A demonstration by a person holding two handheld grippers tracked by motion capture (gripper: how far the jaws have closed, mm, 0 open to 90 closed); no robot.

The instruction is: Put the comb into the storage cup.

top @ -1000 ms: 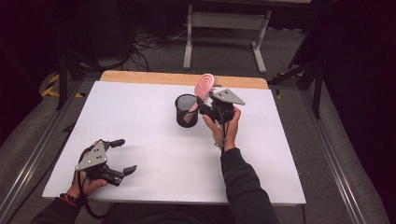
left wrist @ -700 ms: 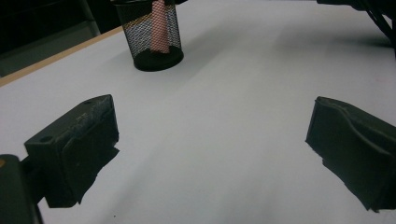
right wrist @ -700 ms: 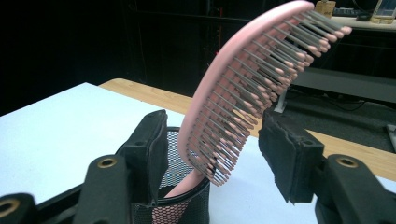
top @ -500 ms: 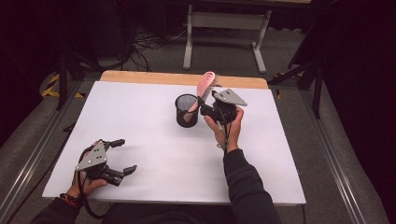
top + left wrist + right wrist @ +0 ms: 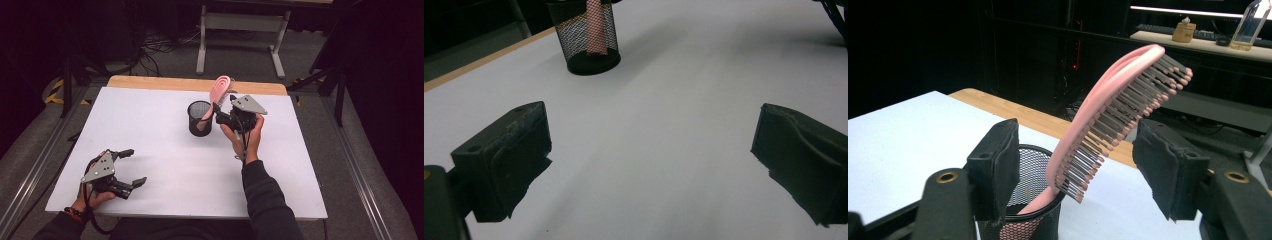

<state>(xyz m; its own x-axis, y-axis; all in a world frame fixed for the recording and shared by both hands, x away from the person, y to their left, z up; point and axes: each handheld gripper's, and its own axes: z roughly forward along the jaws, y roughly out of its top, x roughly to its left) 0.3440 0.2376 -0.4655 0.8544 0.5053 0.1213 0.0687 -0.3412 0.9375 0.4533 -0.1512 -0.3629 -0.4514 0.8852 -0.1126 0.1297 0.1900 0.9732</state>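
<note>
Two grippers are in my hands. My right gripper (image 5: 218,111) sits just beside the black mesh cup (image 5: 199,118) near the far middle of the white table (image 5: 150,130). Its jaws have just been opening and now stand apart on either side of the pink hairbrush (image 5: 1108,130), the pads clear of it. The brush stands handle-down in the cup, leaning on the rim, bristle head tilted up and out. My left gripper (image 5: 131,167) rests low near the table's near left corner, jaws spread wide with nothing between them, well apart from the cup.
</note>
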